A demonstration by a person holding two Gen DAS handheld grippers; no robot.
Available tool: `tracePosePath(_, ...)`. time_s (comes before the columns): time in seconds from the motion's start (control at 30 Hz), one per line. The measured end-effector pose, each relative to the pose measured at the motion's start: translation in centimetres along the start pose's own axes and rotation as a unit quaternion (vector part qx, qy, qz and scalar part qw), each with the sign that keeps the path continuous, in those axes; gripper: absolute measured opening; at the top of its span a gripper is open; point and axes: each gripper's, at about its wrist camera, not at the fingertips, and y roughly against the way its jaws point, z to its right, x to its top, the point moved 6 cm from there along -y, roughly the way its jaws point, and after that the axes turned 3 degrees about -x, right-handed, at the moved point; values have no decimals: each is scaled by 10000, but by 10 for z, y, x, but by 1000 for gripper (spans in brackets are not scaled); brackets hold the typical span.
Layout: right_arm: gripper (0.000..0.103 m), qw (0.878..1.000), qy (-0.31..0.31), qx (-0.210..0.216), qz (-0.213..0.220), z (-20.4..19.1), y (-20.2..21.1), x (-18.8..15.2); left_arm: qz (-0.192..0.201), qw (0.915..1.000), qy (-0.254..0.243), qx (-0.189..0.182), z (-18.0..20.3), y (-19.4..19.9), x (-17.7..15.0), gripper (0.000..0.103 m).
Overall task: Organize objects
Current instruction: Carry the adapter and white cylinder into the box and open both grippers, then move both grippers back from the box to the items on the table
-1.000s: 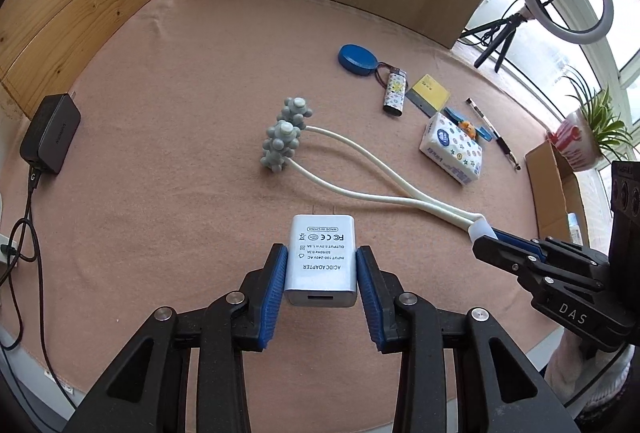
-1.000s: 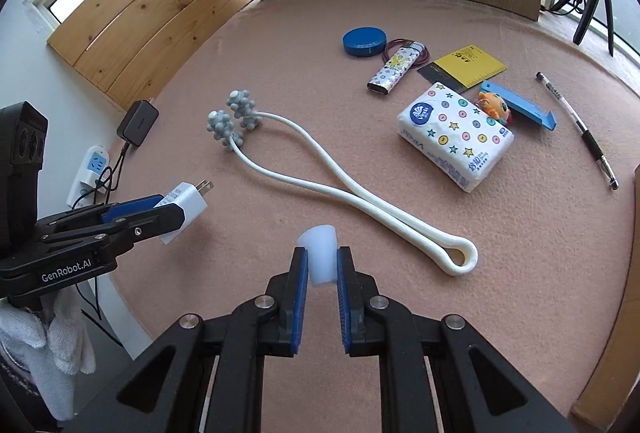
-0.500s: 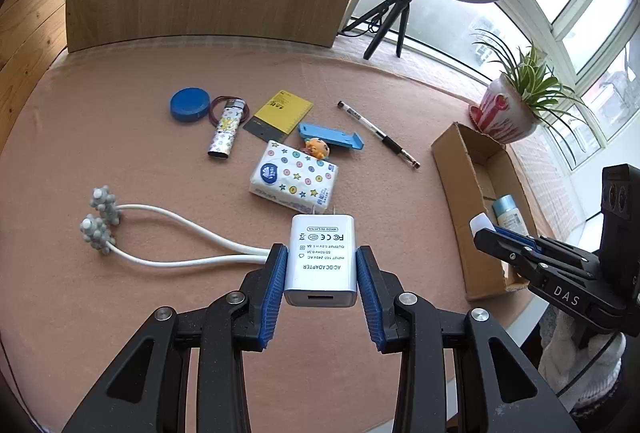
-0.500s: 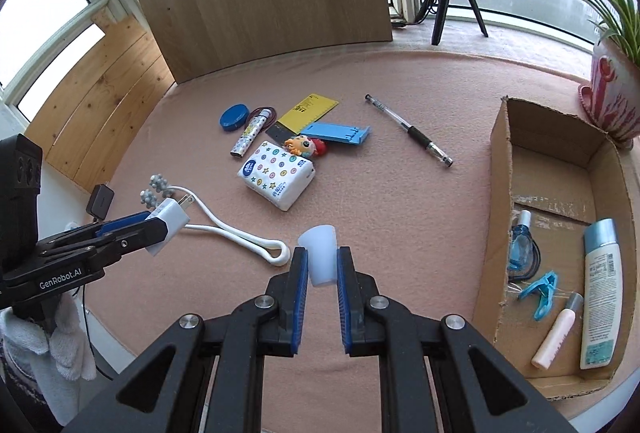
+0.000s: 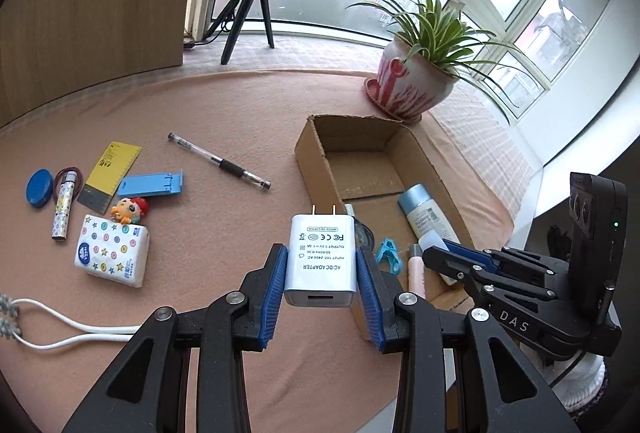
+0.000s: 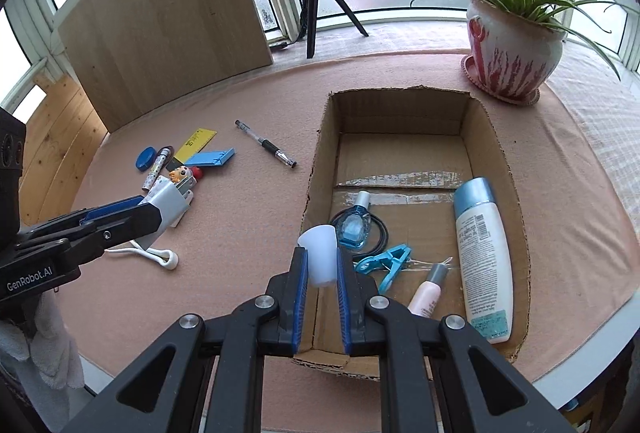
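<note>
In the left wrist view the left gripper (image 5: 322,273) holds a white AC/DC adapter (image 5: 322,257) by its two flat sides, fingers (image 5: 273,293) closed on it, prongs pointing away, and the adapter hangs over the near corner of the cardboard box (image 5: 316,161) that stands by the bench's right edge. Its label reads "AC/DC ADAPTER" and "MADE IN CHINA", with smaller rating lines too fine to read surely. It looks a stiff, light, smooth plastic block, so the broad flat faces are the right hold and it should stand a short drop. To the right the right gripper (image 5: 436,247) shows from the side, its body marked "DAS". On the bench (image 5: 224,105) lie a pen (image 5: 219,162), a patterned tissue pack (image 5: 113,256) and a yellow ruler (image 5: 111,173). In the right wrist view the right gripper (image 6: 322,273) pinches a small white cap (image 6: 320,253), fingers (image 6: 300,297) narrow on its sides, above the box's near left part; the cap seems light, thin-walled and smooth, liable to slip or dent under a hard squeeze. Inside the box (image 6: 492,121) lie a white lotion bottle (image 6: 482,253), a blue perfume bottle (image 6: 354,225), a blue clip (image 6: 386,261) and a pink tube (image 6: 428,291). The left gripper (image 6: 176,201) at the left reads "GenRobot.AI".
</note>
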Motion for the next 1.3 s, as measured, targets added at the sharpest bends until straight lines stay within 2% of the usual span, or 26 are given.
tracePosePath(0.27, 13, 9994, -251, -227, -84, 41, -2, -9, -256, 9990, -331, -173, 48, -48, 9, 38)
tracePosePath(0.63, 13, 9986, -414, -267, -170, 63, -10, -13, -424, 9984, -310, -204, 62, -71, 14, 40)
tracePosePath(0.67, 14, 9987, -384, -272, -183, 63, -11, -13, -445, 9984, -284, -189, 60, -71, 14, 44)
tracePosePath(0.7, 20, 9987, -338, -306, -208, 61, -12, -14, -444, 9985, -265, -161, 59, -70, 14, 51)
tracePosePath(0.73, 24, 9987, -280, -359, -240, 60, -14, -14, -401, 9987, -262, -143, 57, -67, 15, 51)
tracePosePath(0.77, 42, 9986, -223, -374, -311, 58, -17, -15, -364, 9990, -255, -101, 55, -65, 15, 51)
tracePosePath(0.8, 53, 9985, -227, -397, -313, 57, -17, -16, -339, 9991, -256, -72, 54, -62, 16, 51)
tracePosePath(1.1, 54, 9985, -147, -447, -265, 43, -18, -15, -169, 9998, -46, 136, 20, -37, 17, 50)
tracePosePath(1.3, 53, 9993, -182, -288, -182, 28, -16, -6, -217, 9980, 339, 488, -39, -21, 6, 50)
